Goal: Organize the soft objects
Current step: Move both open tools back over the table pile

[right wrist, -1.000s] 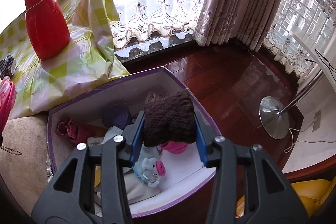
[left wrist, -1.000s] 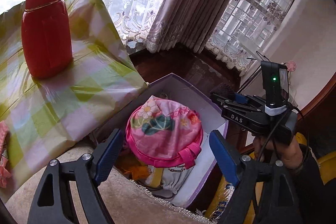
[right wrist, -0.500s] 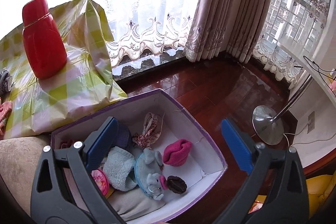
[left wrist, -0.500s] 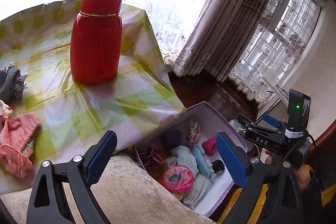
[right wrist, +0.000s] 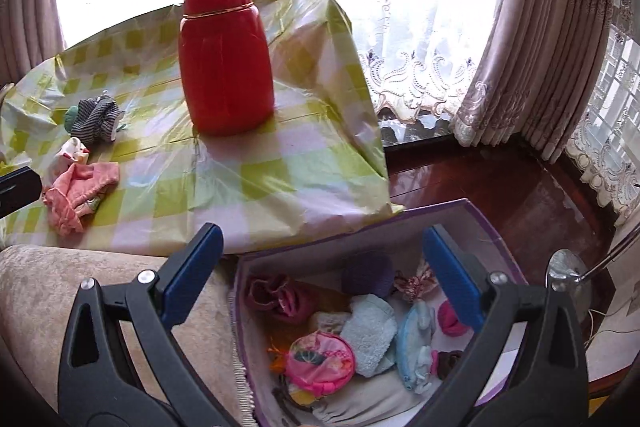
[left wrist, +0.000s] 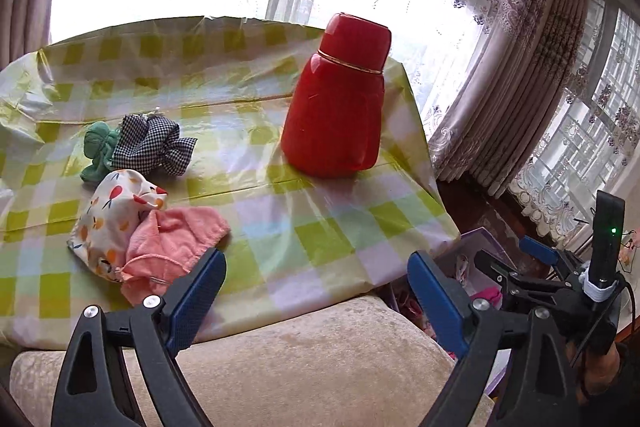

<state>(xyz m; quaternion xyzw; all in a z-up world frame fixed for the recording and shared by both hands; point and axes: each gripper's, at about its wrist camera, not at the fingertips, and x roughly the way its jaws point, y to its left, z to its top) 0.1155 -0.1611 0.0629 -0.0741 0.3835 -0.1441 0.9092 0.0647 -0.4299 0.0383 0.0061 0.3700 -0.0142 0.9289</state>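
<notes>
On the checked tablecloth (left wrist: 320, 227) by the window, we see four soft items left in a loose pile: a pink cloth (left wrist: 172, 243) touching a white fruit-print pouch (left wrist: 108, 219), w/ a black-and-white checked bundle (left wrist: 148, 143) and a green cloth (left wrist: 98, 147) just behind. A red flask (left wrist: 340, 99) stands upright to their right, apart from them. Our left gripper (left wrist: 316, 291) hangs over the table's near edge and a beige cushion (left wrist: 280, 359), fingers spread wide, nothing between them; the pink cloth sits just beside the left finger (left wrist: 196, 299).

Our right gripper (right wrist: 320, 279) hovers above the purple box (right wrist: 472, 207), which sits on the dark wood floor beside the table. Its jaws have just been opening and now stand wide apart, empty. Inside the box, approx. a dozen soft things lie jumbled: a pink flowered pouch (right wrist: 320, 359), a light blue towel piece (right wrist: 368, 331), a blue plush toy (right wrist: 418, 339), a maroon knit item (right wrist: 276, 299), a purple knit item (right wrist: 366, 273), and a small dark brown knit piece (right wrist: 448, 363) near the right finger. A lamp base (right wrist: 564, 267) rests on the floor at right.
</notes>
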